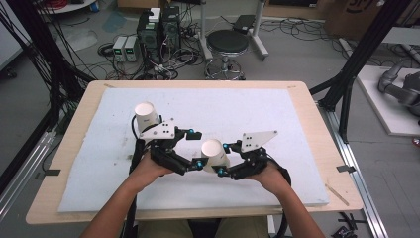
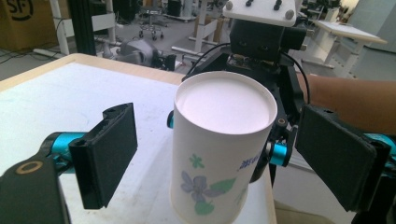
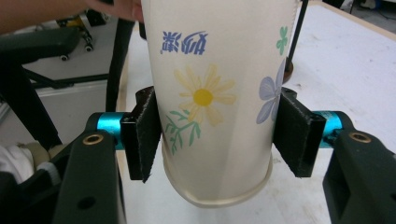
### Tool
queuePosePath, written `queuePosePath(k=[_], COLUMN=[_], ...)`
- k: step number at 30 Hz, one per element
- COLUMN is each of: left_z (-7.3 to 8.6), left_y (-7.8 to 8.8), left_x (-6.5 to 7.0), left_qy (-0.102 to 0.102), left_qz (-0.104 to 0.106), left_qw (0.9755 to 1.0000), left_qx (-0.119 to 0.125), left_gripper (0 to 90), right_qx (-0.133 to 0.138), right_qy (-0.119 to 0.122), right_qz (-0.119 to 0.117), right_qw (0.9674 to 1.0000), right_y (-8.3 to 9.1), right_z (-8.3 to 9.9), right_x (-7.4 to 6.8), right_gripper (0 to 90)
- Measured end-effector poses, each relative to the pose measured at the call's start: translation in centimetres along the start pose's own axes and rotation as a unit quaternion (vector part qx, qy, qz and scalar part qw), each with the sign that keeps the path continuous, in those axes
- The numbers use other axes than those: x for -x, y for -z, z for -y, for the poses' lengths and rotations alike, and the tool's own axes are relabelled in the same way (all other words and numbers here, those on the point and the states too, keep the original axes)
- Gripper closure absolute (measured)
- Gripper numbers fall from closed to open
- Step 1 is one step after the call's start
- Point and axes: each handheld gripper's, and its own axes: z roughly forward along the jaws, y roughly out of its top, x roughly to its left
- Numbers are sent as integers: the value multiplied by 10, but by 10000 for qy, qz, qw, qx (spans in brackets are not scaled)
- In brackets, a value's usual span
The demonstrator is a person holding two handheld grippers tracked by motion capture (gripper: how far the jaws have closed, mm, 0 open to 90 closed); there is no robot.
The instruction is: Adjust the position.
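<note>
I count two paper cups. The flowered paper cup (image 1: pixel 214 154) sits between my two grippers, near the front middle of the white foam mat (image 1: pixel 89 163). My right gripper (image 3: pixel 215 135) is clamped on it, both pads pressed against its sides just above the rim, with the cup upside down, base uppermost. My left gripper (image 2: pixel 215 158) is released: its jaws stand wide on either side of that cup, clear of its wall. The second paper cup (image 1: pixel 146 115), plain white from above, stands on the mat to the left of the flowered one and farther back, behind my left gripper.
</note>
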Motion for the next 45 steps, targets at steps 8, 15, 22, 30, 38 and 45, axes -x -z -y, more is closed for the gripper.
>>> queuePosePath(k=[8, 15, 22, 30, 38, 45], left_z=[-1, -3, -4, -3, -2, -1], left_y=[8, 10, 6, -4, -9, -13], left_x=[0, 1, 3, 4, 4, 5], left_qy=[-44, -66, -139, -191, -235, -308], left_qz=[-58, -58, -38, 33, 111, 200], left_qw=[9998, 9995, 9980, 9954, 9929, 9900], left_qx=[-200, -311, -618, -938, -1157, -1359], left_gripper=[132, 132, 132, 135, 144, 163], right_qx=[-431, -620, -1060, -1522, -2001, -2265], right_qy=[118, 229, 433, 653, 905, 1010], right_qz=[-3, 40, 41, -65, -141, -204], right_qw=[9990, 9978, 9934, 9862, 9755, 9685], right_y=[3, 8, 6, -3, -10, -16], right_z=[-2, -7, -13, -26, -36, -43], right_x=[0, 3, 3, 0, -4, -6], right_gripper=[386, 386, 386, 385, 384, 382])
